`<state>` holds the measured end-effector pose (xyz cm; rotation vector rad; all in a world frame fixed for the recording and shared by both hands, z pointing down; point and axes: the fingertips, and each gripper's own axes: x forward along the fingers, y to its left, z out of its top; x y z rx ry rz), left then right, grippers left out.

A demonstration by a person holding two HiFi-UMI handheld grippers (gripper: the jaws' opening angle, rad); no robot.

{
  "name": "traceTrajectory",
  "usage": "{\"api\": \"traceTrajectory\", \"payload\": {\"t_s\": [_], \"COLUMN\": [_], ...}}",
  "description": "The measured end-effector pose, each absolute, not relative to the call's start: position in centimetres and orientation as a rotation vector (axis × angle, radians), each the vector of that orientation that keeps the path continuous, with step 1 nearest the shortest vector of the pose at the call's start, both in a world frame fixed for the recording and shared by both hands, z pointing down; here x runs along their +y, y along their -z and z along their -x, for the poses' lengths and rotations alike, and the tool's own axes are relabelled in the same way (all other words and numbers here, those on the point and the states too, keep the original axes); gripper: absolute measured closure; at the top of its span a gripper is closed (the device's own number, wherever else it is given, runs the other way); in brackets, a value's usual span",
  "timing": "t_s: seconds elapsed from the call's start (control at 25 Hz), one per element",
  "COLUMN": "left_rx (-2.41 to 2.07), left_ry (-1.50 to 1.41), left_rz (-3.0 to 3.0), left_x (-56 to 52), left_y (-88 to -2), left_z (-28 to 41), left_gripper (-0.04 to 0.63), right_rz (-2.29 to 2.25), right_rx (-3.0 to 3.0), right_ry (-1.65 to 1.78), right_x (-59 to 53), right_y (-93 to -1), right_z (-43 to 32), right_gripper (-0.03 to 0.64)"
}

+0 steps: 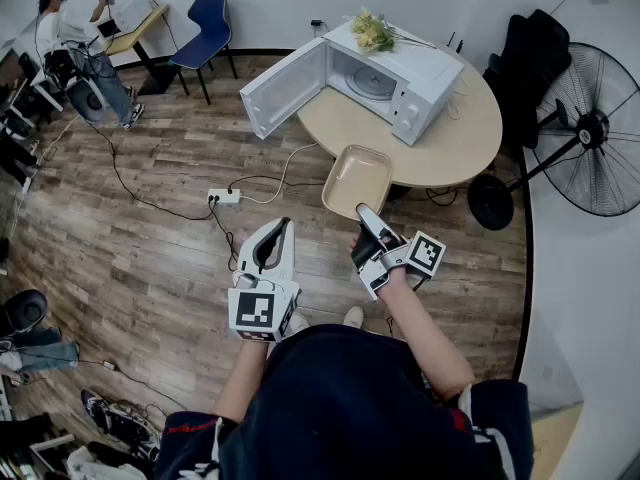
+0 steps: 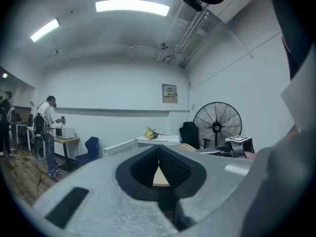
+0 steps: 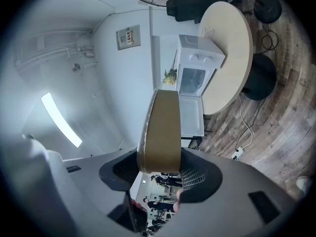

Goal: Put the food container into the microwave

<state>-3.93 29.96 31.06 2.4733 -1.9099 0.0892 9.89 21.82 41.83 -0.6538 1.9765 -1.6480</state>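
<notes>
A white microwave [image 1: 395, 78] stands on a round beige table [image 1: 470, 138] with its door [image 1: 285, 88] swung open to the left. A shallow beige food container [image 1: 358, 178] hangs in the air in front of the table's near edge. My right gripper [image 1: 366, 215] is shut on its near rim. In the right gripper view the container [image 3: 160, 132] shows edge-on between the jaws, with the microwave [image 3: 196, 70] beyond it. My left gripper [image 1: 282, 226] is held low to the left, over the floor. Its jaws are shut with nothing in them [image 2: 158, 154].
Yellow flowers [image 1: 372, 33] lie on top of the microwave. A standing fan [image 1: 590, 128] and a black chair [image 1: 525, 53] are at the right. A power strip [image 1: 224, 197] with cables lies on the wood floor. A blue chair [image 1: 208, 23] and a person [image 1: 80, 38] are at the back left.
</notes>
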Motion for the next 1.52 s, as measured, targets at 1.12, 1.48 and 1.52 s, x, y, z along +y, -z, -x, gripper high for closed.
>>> {"api": "traceTrajectory", "payload": {"t_s": [1.12,1.48,1.52], "left_rx": [-1.887,-1.864,-1.858], "left_ry": [-0.181,-0.185,-0.188], "left_rz": [-2.458,-2.441,-2.446], "left_x": [26.9,23.1,22.4], "left_y": [-34.8,-35.9,-35.9], "left_z": [-5.6,-4.8,-4.7], "left_gripper": [0.577,0.577,0.577], "right_rz": [0.564,0.572,0.576], "right_rx": [2.021,2.002,2.0], "right_ry": [1.709,1.733,1.734], "right_x": [20.0,16.8,16.2], "right_y": [-44.4,-45.2,-45.2], "right_z": [-16.8,-15.8,-15.6], "right_gripper": [0.383,0.383,0.383]}}
